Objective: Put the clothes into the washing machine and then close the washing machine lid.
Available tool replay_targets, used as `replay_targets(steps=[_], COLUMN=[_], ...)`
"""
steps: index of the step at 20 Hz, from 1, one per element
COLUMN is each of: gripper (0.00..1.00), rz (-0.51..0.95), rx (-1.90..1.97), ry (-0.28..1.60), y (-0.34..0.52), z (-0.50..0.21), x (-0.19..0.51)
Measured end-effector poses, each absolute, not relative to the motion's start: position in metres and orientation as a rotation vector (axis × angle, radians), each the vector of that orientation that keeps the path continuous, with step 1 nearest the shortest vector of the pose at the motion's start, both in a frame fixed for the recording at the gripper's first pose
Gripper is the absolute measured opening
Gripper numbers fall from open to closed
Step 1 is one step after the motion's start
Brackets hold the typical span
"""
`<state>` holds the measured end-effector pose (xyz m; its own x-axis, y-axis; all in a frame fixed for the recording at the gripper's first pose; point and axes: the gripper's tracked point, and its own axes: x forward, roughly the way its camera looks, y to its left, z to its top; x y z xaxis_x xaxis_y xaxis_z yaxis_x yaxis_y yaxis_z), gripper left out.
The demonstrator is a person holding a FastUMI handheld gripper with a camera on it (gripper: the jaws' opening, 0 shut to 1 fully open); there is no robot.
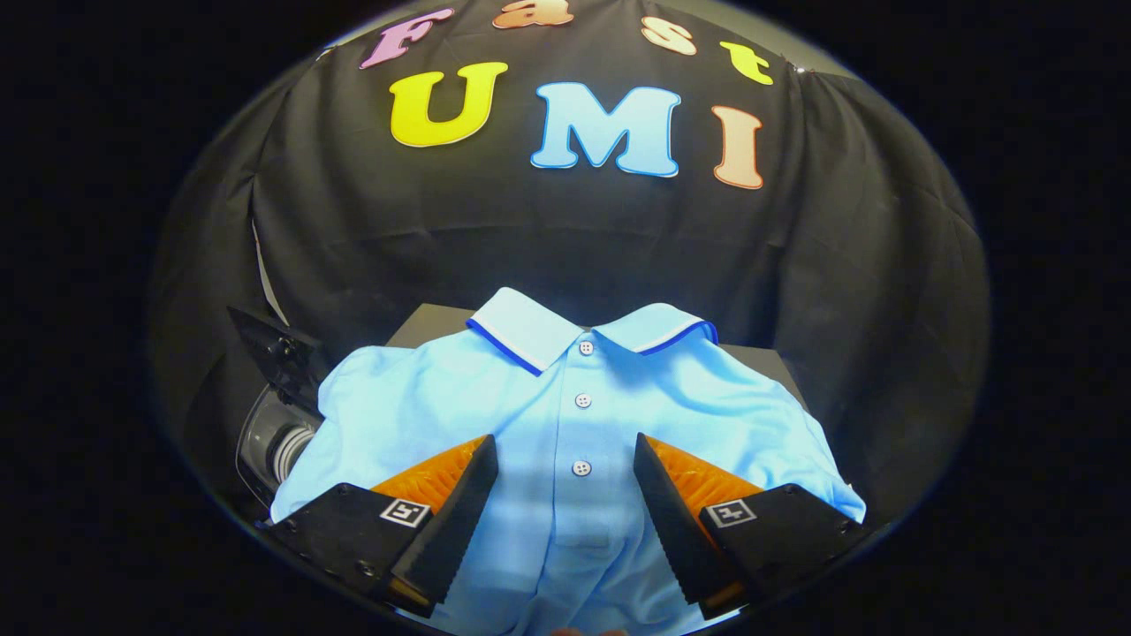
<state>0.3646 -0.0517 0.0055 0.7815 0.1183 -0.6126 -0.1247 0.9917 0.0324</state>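
Fingers: fingers (477, 495) spread apart, gripping nothing, over the shirt's button placket.
Shirt: light blue polo shirt (565, 415) covers the dark desk (433, 320).
Left edge: washing machine (278, 442) opening beside the sleeve.

Black cloth wall (565, 247) hangs in folds behind a dark table (424, 322); lighting falls from the front.

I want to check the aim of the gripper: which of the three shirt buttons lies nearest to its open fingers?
The lowest button on the light blue polo shirt. It sits level with the tips of the open gripper, between them; the other two lie farther ahead, toward the collar.
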Motion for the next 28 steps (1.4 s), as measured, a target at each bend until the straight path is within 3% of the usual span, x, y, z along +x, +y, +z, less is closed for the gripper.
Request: replay_targets(steps=[19, 21, 24, 26, 28], gripper=[0.97, 0.88, 0.87, 0.28, 0.10], rz=[0.176, 0.185, 0.185, 0.186, 0.185], rx=[0.074, 0.069, 0.115, 0.188, 0.242], ry=[0.687, 0.710, 0.721, 0.730, 0.720], y=[-0.046, -0.044, -0.045, -0.044, -0.047], z=[0.008, 0.004, 0.006, 0.006, 0.009], x=[0.359, 0.360, 0.361, 0.355, 0.357])
